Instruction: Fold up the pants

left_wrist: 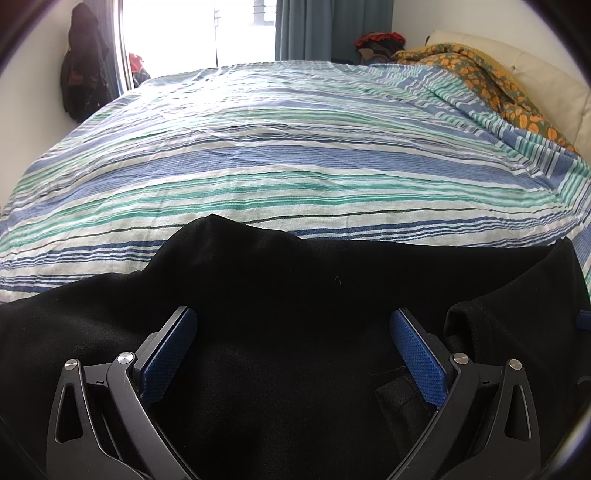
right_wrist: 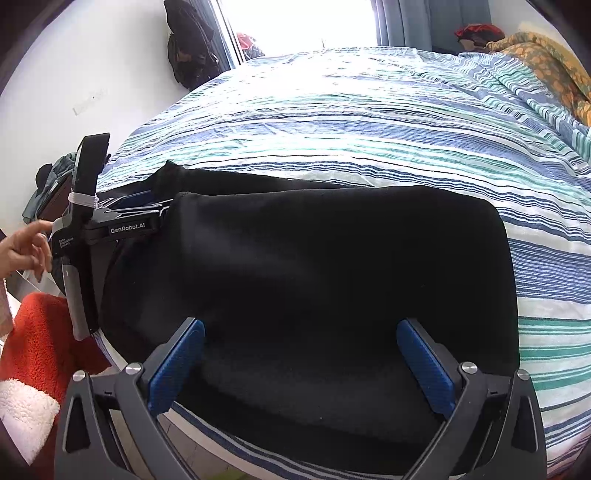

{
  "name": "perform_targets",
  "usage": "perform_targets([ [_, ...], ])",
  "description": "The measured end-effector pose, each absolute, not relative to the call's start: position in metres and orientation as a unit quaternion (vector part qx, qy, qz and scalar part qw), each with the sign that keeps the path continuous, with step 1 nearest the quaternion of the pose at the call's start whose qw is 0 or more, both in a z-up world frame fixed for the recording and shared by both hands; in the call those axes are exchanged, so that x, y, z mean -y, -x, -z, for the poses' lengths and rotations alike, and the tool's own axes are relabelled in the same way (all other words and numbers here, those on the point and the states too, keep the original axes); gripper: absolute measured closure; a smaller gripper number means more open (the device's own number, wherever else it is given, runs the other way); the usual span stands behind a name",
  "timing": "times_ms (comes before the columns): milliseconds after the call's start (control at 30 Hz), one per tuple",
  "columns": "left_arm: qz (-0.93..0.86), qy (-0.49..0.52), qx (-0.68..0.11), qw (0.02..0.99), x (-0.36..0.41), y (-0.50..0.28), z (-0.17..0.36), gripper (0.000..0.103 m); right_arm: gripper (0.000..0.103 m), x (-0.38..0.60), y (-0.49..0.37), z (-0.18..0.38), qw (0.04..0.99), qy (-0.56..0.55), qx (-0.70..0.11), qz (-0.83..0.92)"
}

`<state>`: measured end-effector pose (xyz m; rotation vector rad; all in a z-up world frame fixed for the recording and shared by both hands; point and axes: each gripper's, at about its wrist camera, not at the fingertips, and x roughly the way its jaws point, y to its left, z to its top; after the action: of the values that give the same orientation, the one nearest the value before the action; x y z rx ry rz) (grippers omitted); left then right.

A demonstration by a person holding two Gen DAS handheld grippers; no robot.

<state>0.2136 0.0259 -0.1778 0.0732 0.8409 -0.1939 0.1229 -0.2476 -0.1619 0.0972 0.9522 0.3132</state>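
Black pants (right_wrist: 314, 266) lie folded in a wide band on the striped bed (right_wrist: 369, 122), close to its near edge. My right gripper (right_wrist: 301, 354) is open, its blue pads (right_wrist: 177, 365) spread wide over the near part of the pants. In the left wrist view the black pants (left_wrist: 277, 295) fill the lower frame. My left gripper (left_wrist: 295, 336) is open too, with cloth lying between its pads (left_wrist: 173, 354) but not clamped. The right wrist view shows the left gripper (right_wrist: 162, 206) from the side at the left end of the pants, with a hand (right_wrist: 26, 251) behind it.
A rumpled orange patterned blanket (left_wrist: 480, 70) and a cream headboard (left_wrist: 546, 74) sit at the far right. Dark clothes (left_wrist: 85, 62) hang on the left wall beside a bright window with teal curtains (left_wrist: 332, 26). A red fleece sleeve (right_wrist: 40, 343) is at lower left.
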Motion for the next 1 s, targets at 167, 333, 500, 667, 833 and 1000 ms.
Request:
perform_targets([
  [167, 0.094, -0.036, -0.408, 0.907, -0.027, -0.213, 0.178, 0.0, 0.001, 0.255, -0.116, 0.144, 0.881, -0.087, -0.433, -0.17],
  [333, 0.097, -0.033, -0.399, 0.911, -0.029, -0.212, 0.18, 0.0, 0.001, 0.265, -0.106, 0.113, 0.907, -0.094, -0.379, -0.16],
  [500, 0.095, -0.036, -0.404, 0.909, -0.028, -0.213, 0.178, 0.0, 0.001, 0.28, -0.098, 0.107, 0.908, -0.114, -0.374, -0.149],
  [667, 0.094, -0.037, -0.404, 0.909, -0.027, -0.214, 0.177, 0.0, 0.001, 0.29, -0.101, 0.111, 0.907, -0.123, -0.38, -0.133],
  [833, 0.094, -0.037, -0.404, 0.909, -0.027, -0.215, 0.178, 0.0, 0.001, 0.29, -0.1, 0.116, 0.906, -0.114, -0.387, -0.131],
  [1000, 0.099, -0.03, -0.403, 0.909, -0.028, -0.216, 0.178, 0.0, 0.001, 0.287, -0.101, 0.12, 0.905, -0.108, -0.392, -0.127],
])
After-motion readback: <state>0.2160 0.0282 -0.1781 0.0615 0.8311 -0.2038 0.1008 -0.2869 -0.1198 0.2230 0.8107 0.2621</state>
